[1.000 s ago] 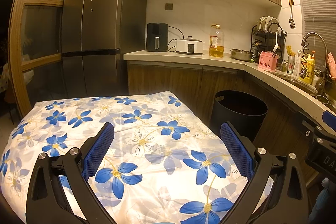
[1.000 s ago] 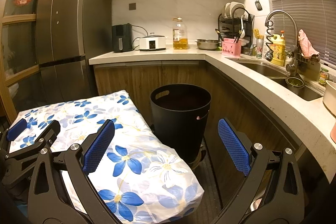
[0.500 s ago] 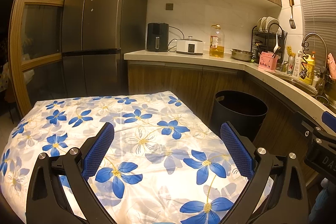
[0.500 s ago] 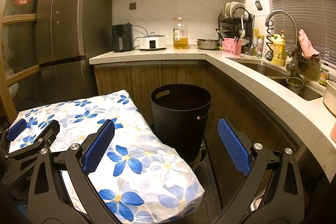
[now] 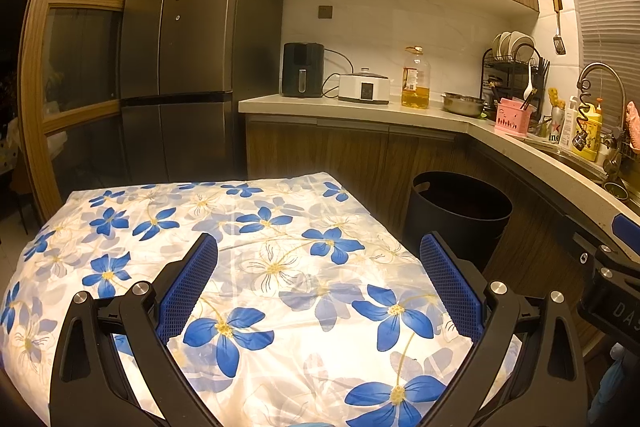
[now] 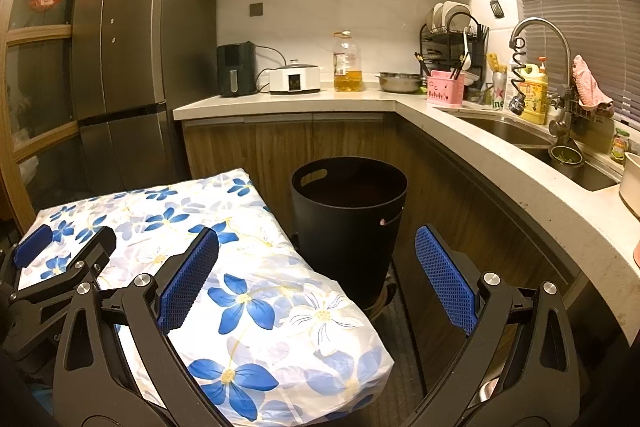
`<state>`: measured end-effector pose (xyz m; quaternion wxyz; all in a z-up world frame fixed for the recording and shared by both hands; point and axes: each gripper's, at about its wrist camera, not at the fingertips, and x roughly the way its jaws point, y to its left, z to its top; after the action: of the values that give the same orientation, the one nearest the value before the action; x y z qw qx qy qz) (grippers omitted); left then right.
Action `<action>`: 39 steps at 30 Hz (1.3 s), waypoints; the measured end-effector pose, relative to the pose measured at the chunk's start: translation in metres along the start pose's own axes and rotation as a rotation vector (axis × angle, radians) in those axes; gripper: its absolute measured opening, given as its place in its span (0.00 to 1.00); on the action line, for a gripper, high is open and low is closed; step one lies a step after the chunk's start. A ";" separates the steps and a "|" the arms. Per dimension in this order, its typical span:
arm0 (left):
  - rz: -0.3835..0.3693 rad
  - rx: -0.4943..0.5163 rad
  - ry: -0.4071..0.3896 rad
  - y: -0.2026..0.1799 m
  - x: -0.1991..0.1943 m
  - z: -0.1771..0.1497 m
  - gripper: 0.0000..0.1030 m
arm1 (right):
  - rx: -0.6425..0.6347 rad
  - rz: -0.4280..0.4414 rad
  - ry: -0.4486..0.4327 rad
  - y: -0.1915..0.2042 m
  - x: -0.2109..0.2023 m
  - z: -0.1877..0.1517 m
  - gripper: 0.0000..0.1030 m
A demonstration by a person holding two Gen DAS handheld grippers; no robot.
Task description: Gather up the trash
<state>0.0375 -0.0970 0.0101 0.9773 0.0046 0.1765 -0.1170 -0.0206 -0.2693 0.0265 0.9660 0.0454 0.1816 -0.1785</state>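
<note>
Left wrist view: a table covered by a white cloth with blue flowers (image 5: 280, 259) fills the lower frame; nothing lies on the visible cloth. A tall dark fridge (image 5: 188, 47) stands behind it, against wooden cabinets and an L-shaped counter (image 5: 360, 107).

A black round bin (image 6: 348, 223), the only task item seen, stands upright on the floor with its open mouth facing up, just beside the table's right edge and in front of the lower cabinets. It has no clear long axis other than its vertical one. No loose trash can be made out in either view.

The left gripper (image 5: 318, 279) hovers over the cloth, fingers spread wide and holding nothing. The right gripper (image 6: 316, 275) is likewise spread wide and empty, above the table's near corner, with the bin showing between its fingers.

On the counter, left to right: a black air fryer (image 6: 236, 69), a white cooker (image 6: 295, 79), an oil bottle (image 6: 347, 63), a steel bowl (image 6: 400, 82), a dish rack (image 6: 452, 39), a pink holder (image 6: 445, 87). A sink (image 6: 520, 135) with a tall tap (image 6: 540, 47) lies at the right.
</note>
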 end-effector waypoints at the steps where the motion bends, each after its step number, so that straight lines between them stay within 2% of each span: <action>1: 0.000 0.000 0.001 0.000 0.000 0.000 0.94 | -0.001 0.002 0.000 0.001 0.000 0.000 0.95; 39: 0.005 0.009 -0.006 -0.003 0.004 -0.005 0.94 | -0.005 0.011 0.006 0.002 0.005 -0.004 0.95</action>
<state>0.0384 -0.1003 0.0044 0.9781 0.0091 0.1732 -0.1153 -0.0170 -0.2683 0.0215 0.9666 0.0444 0.1846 -0.1724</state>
